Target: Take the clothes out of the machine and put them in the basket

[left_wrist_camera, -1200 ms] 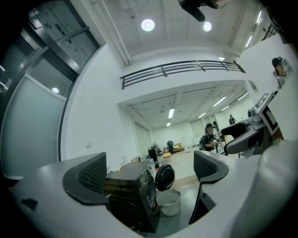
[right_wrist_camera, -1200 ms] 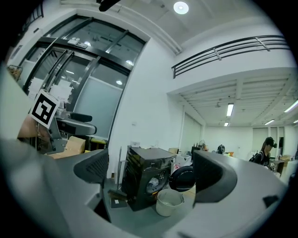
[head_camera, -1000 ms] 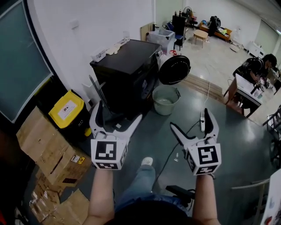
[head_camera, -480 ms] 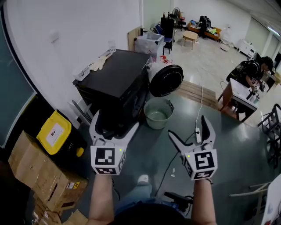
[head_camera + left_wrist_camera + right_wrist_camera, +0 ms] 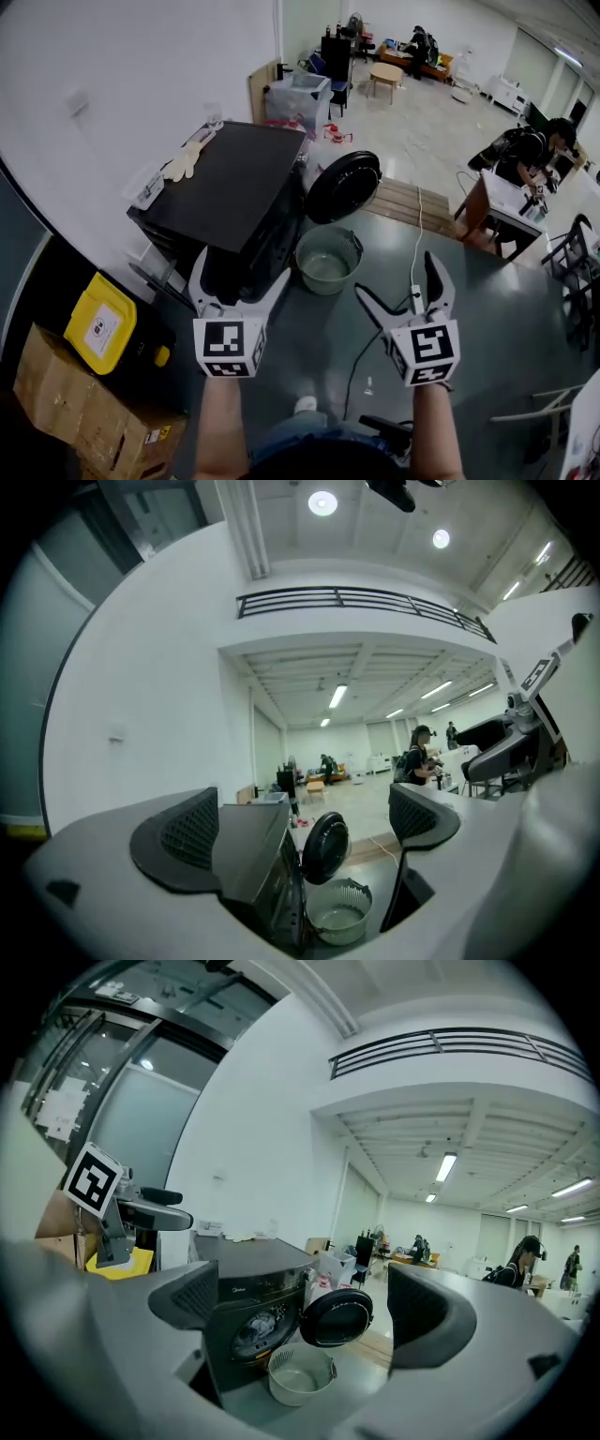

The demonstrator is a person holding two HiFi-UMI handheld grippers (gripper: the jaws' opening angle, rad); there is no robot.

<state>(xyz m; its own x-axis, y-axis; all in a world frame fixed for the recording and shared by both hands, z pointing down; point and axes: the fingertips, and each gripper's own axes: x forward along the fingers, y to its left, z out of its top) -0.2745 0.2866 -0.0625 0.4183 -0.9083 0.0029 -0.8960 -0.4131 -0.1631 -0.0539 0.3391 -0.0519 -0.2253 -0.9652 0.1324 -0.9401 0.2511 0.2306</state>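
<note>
Left gripper & right gripper: jaws wide, empty, aimed at washer. Basket sits below open door, prob. for a short drop of clothes.

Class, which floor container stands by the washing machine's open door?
The round grey basket, in front of the washing machine by its open door. The yellow-lidded bin and the cardboard boxes stand at the machine's other side.

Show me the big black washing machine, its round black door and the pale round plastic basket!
black washing machine [image 5: 234,178], head view, on its flat top.
round black door [image 5: 344,187], head view, middle of the open door.
pale round plastic basket [image 5: 298,1391], right gripper view, on its front wall.
</note>
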